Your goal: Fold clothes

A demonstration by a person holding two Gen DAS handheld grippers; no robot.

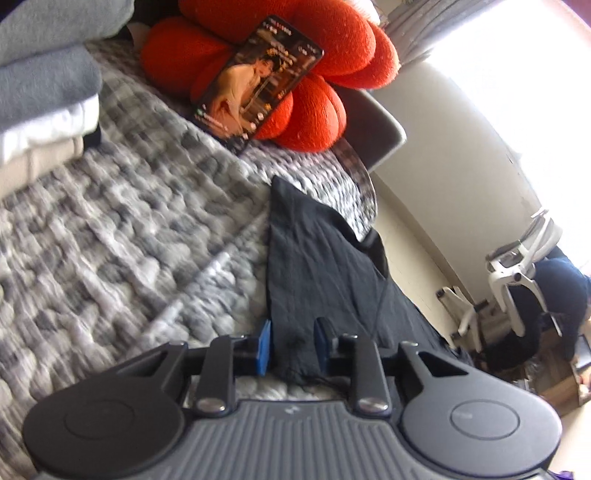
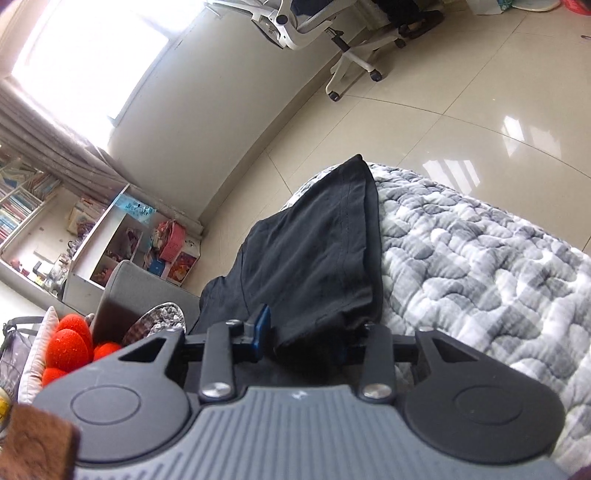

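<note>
Two grippers grip one black garment point(image 1: 314, 273) lying on the grey quilted bed point(image 1: 129, 229) (near its edge). Left gripper point(image 1: 293, 347) fingers pinch a bunched corner; right gripper point(image 2: 304, 332) fingers clamp a thicker fold.

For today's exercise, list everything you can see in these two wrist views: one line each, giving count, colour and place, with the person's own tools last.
Black garment: one, black, on the quilt near its edge, one end between each gripper's fingers.
Quilt: one, grey and white, covering the bed.
Flower cushion: one, orange-red, at the far end of the bed.
Phone: one, screen lit, leaning on the cushion.
Folded clothes: one stack, grey, white and beige, far left.
Office chair: one, white, on the tiled floor.
Bookshelf: one, white, by the curtain.
Left gripper: black, blue pads, around the garment.
Right gripper: black, blue pads, around the garment.
</note>
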